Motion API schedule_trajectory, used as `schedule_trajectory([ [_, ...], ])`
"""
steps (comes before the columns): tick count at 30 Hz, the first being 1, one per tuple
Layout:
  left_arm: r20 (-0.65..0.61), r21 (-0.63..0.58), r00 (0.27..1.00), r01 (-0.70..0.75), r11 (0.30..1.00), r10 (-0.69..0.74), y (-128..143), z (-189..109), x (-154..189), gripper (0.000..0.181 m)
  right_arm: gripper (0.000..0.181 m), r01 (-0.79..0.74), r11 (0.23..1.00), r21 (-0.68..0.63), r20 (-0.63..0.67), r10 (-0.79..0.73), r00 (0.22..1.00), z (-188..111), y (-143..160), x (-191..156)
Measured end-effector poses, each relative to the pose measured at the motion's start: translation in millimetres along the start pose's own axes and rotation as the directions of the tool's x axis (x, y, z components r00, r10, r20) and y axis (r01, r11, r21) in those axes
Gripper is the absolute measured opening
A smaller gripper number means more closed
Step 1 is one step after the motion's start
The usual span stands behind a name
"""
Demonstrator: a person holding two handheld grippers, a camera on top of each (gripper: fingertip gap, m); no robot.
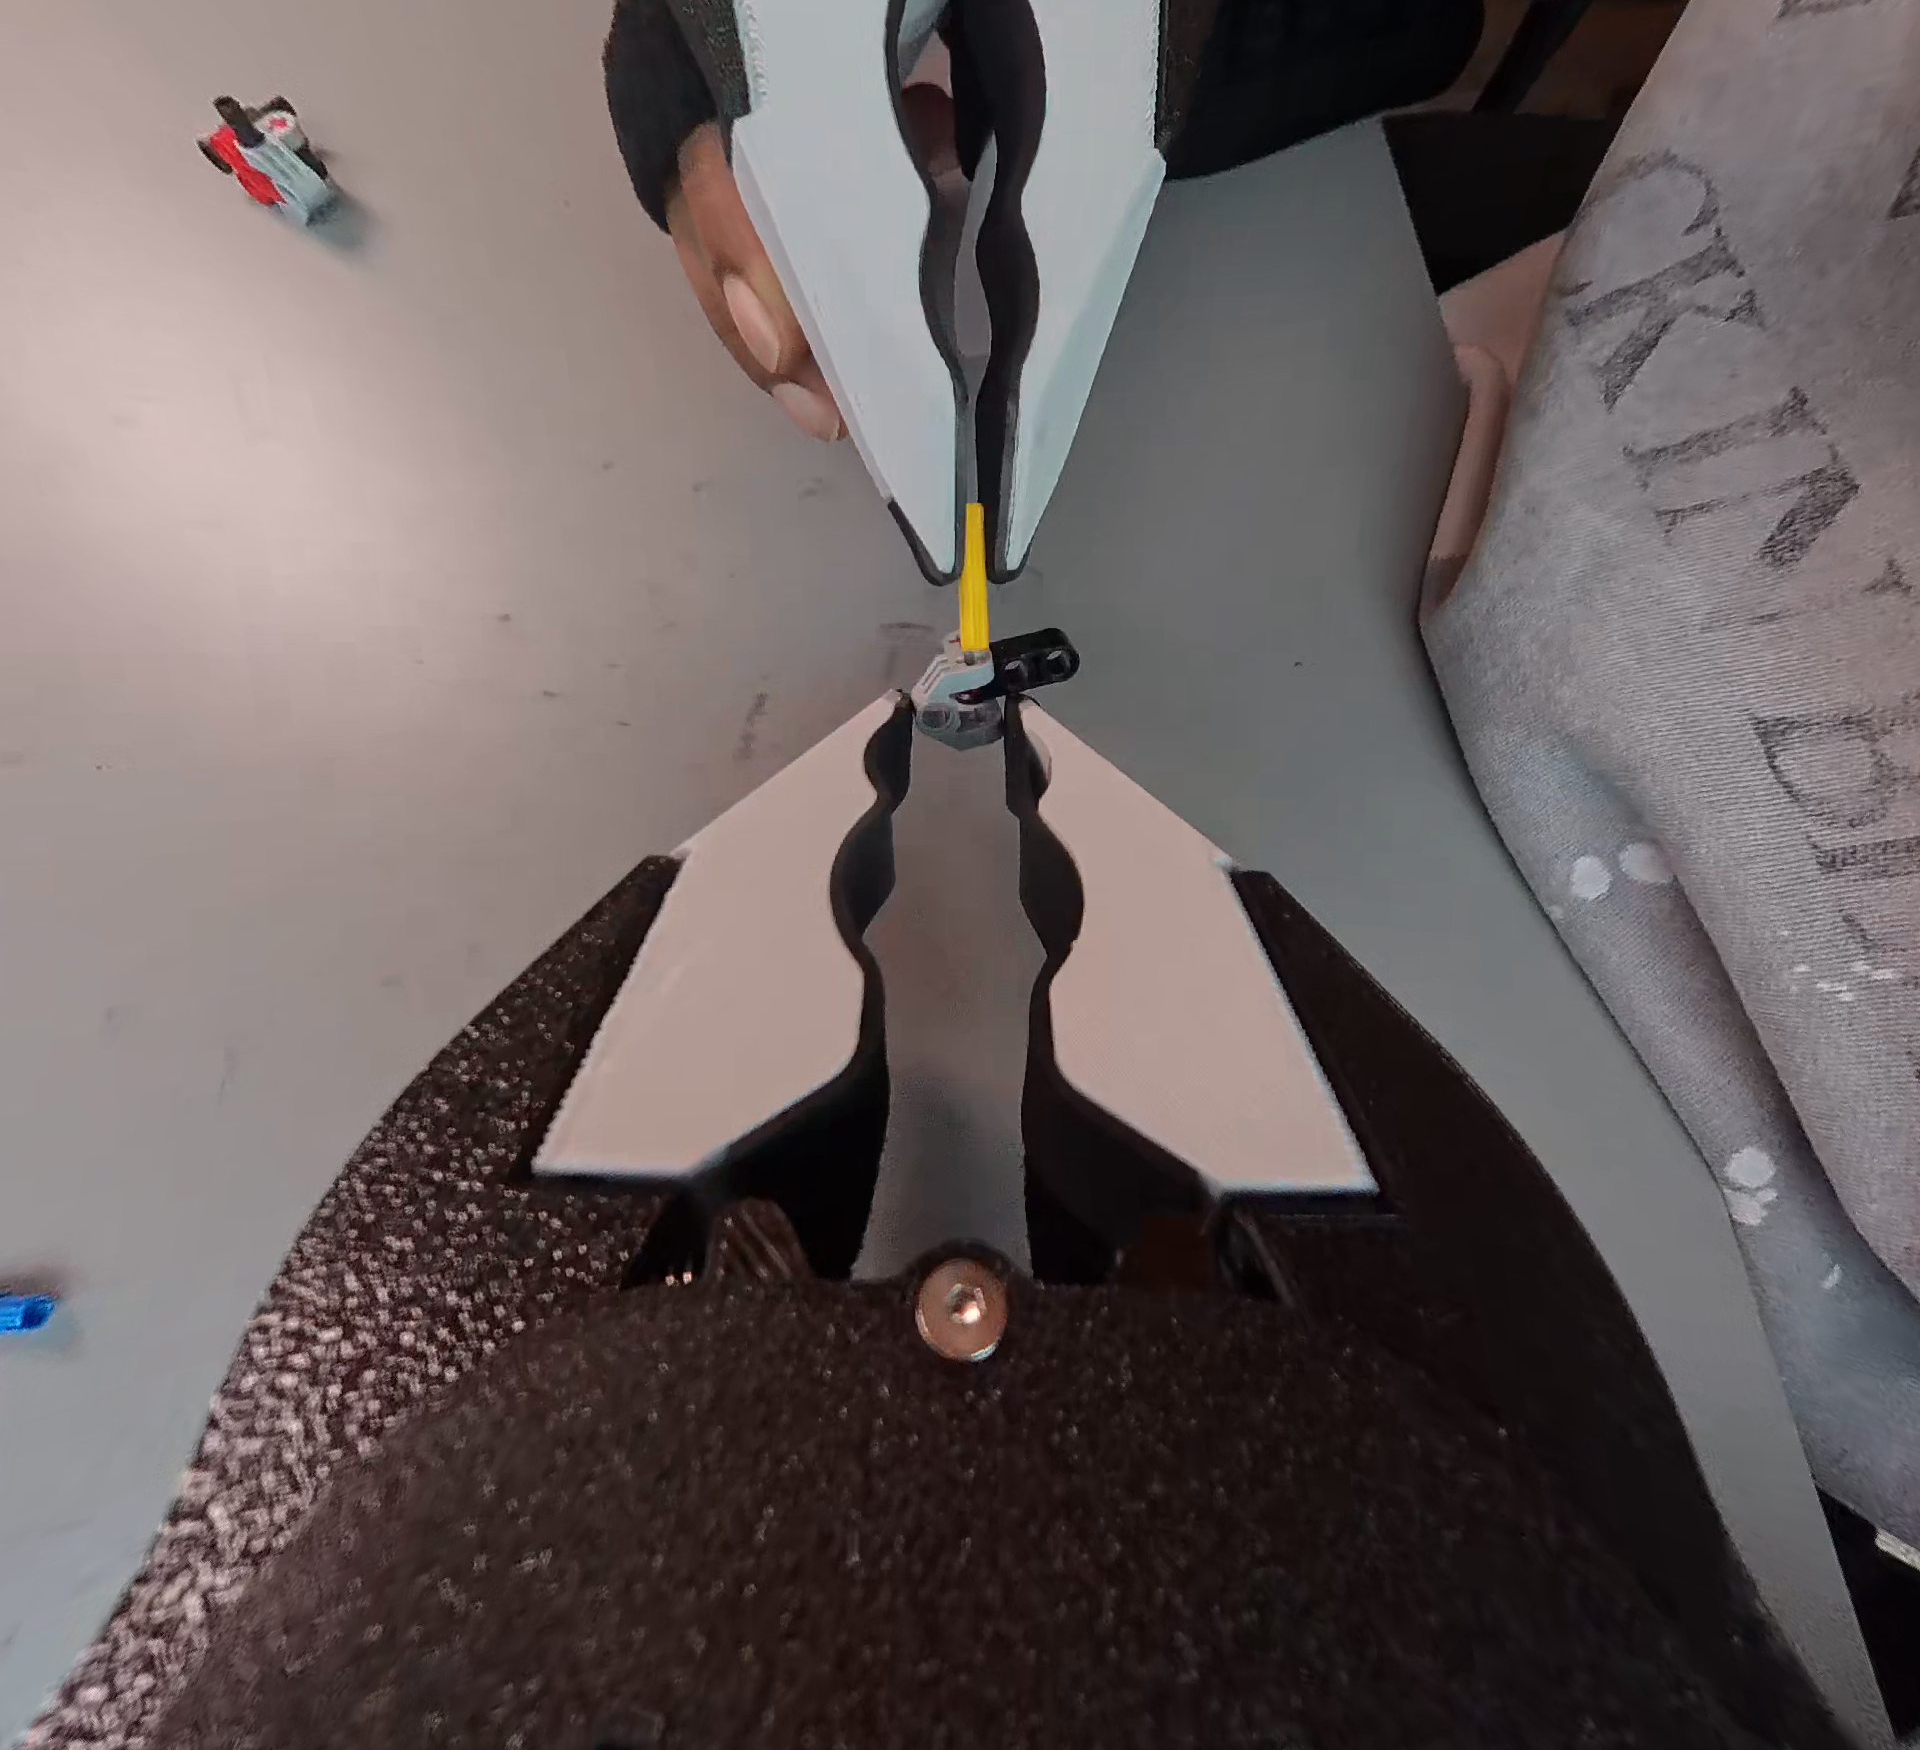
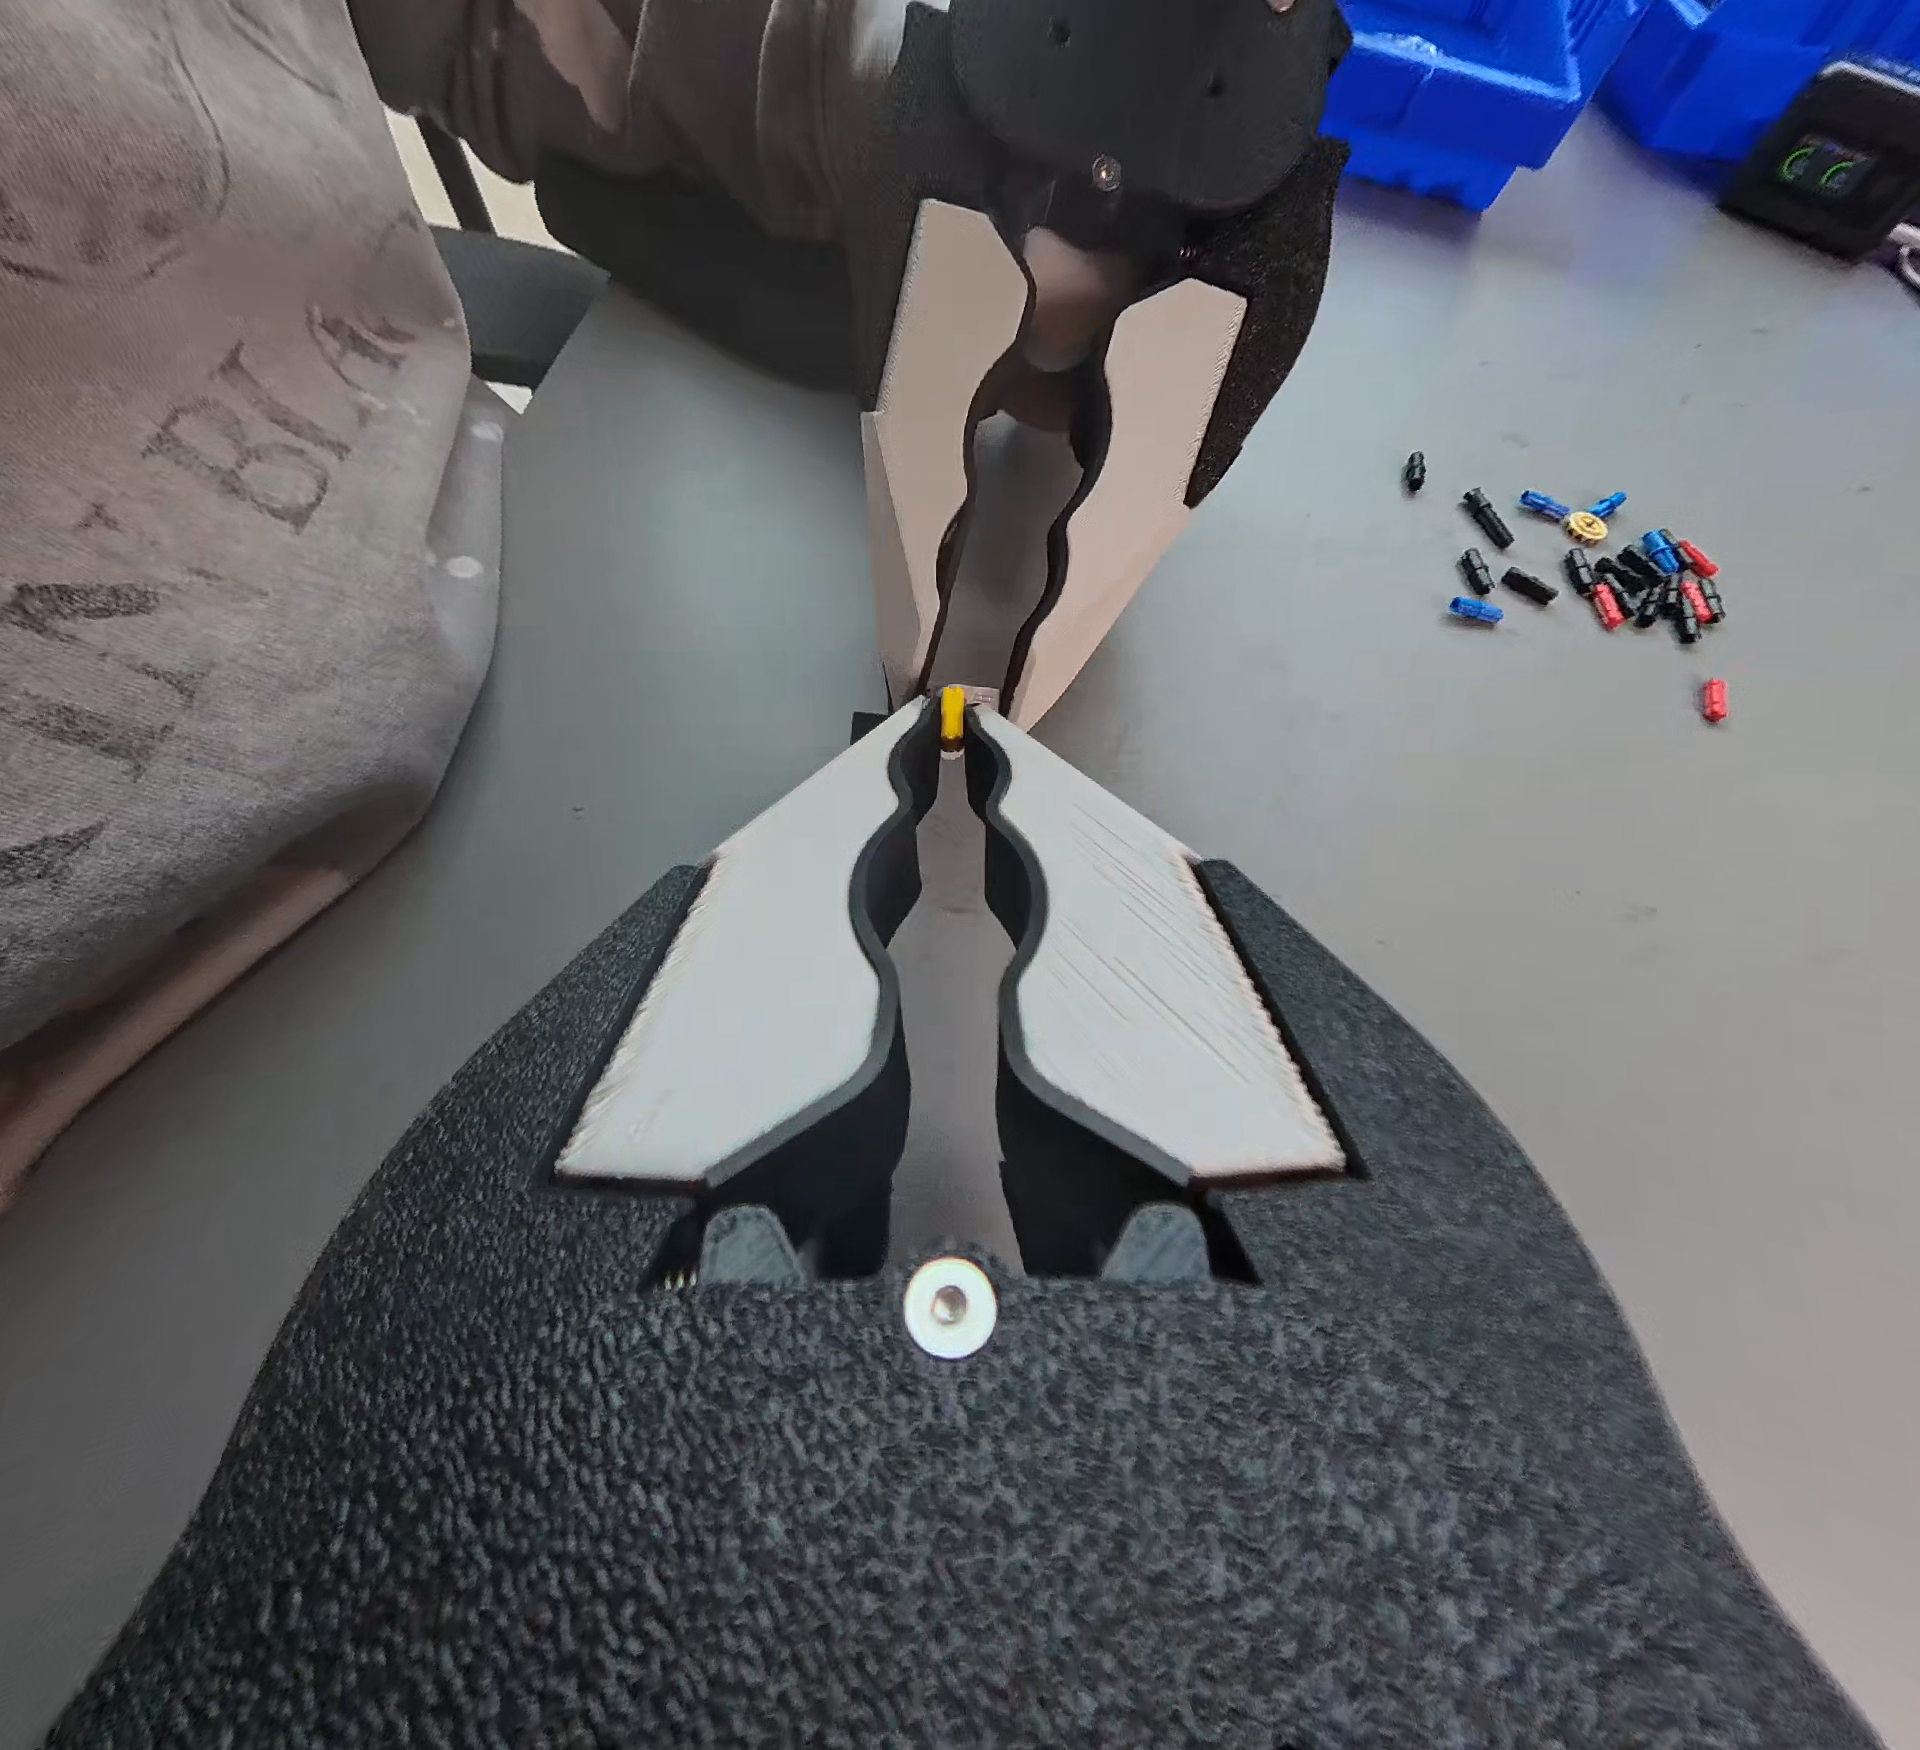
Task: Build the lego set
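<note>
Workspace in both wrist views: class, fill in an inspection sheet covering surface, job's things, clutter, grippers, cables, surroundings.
Surface: grey table, lightly scuffed.
Job's things: yellow axle meeting grey-and-black piece; small built part; loose pins.
Clutter: nothing seen.
Grippers: left gripper shut on the piece; right gripper shut on the axle.
Cables: nothing seen.
Surroundings: blue bins, black device, person's grey sweatshirt.
</note>
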State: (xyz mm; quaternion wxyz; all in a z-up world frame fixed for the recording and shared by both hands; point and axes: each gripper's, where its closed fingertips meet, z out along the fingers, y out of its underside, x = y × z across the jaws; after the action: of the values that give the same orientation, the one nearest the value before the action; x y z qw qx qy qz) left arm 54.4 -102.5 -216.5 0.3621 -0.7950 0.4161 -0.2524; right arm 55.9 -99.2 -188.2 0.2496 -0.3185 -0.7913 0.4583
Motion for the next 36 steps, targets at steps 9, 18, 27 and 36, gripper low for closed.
schedule_trajectory([
  [9, -0.005, -0.107, 1.0, -0.027, 0.994, 0.027, 16, 9, -6, 0.022, 0.003, 0.034, 0.992, -0.123, -0.006, -0.035, 0.999, 4, 22, 0],
  [18, 0.098, 0.001, 0.99, -0.1, 0.995, 0.099, -2, -13, -16, 0.025, 0.003, 0.004, 0.991, -0.137, -0.085, -0.016, 0.996, -7, 28, 19],
  [27, 0.105, -0.11, 0.947, -0.291, 0.95, 0.302, 10, 13, -3, 0.045, 0.003, -0.01, 0.99, -0.143, -0.109, -0.006, 0.994, -7, 31, 24],
  [36, -0.006, -0.11, 0.987, -0.158, 0.981, 0.158, 15, 16, -6, 0.023, 0.003, -0.038, 0.994, -0.104, -0.091, 0.029, 0.995, -10, 27, 23],
])
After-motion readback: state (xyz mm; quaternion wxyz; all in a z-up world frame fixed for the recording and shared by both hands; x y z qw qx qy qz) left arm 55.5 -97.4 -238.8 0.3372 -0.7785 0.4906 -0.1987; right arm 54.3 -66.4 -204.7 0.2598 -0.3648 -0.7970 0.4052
